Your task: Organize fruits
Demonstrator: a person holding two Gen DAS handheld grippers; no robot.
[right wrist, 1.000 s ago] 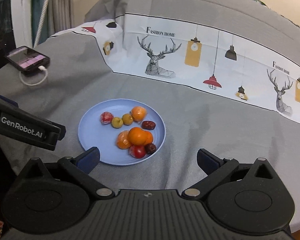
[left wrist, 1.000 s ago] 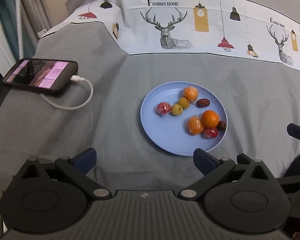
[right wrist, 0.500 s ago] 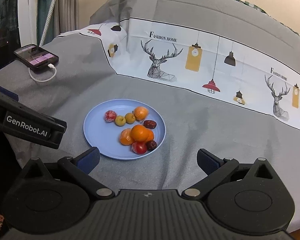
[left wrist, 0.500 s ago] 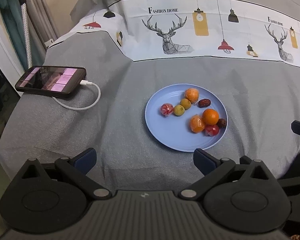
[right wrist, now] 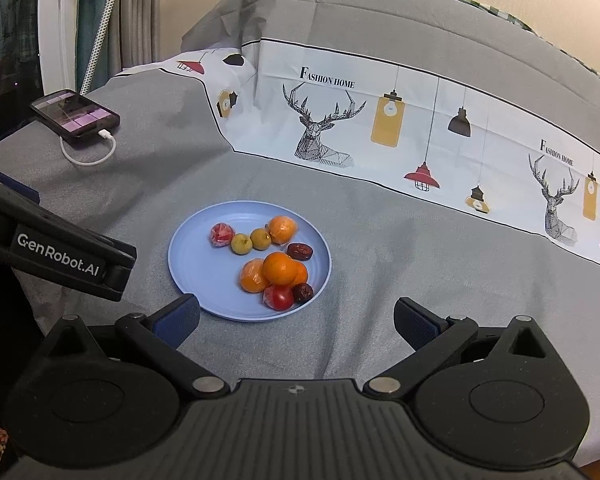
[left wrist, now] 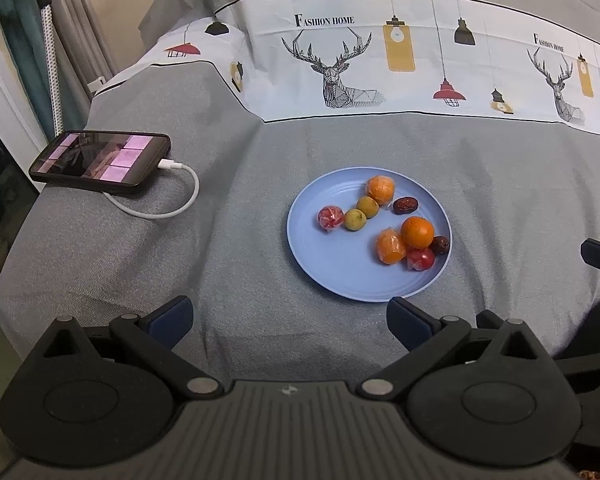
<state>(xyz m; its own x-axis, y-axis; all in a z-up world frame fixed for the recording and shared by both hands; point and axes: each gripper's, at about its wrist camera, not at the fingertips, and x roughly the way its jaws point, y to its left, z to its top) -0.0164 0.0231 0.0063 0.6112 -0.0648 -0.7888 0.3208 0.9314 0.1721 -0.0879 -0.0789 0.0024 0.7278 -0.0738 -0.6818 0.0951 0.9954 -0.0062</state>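
While both grippers, left (left wrist: 290,314) and right (right wrist: 296,316), are held apart and empty, all fruits (right wrist: 278,266) are found on plate (right wrist: 188,260); grouping stage cannot be told

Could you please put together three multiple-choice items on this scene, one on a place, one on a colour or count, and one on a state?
1. Where does the phone lie?
A. on the plate
B. on the grey cover, left of the plate
C. between the fingers of a hand-held gripper

2. What colour is the plate?
A. light blue
B. white
C. green

3. How do the left hand-held gripper and the right hand-held gripper stand?
A. both shut on fruit
B. one open, one shut
C. both open, holding nothing

Answers: 1 B, it rests on the cover with its cable plugged in; 2 A, the bare rim shows light blue; 3 C, the fingers stand wide apart short of the plate.
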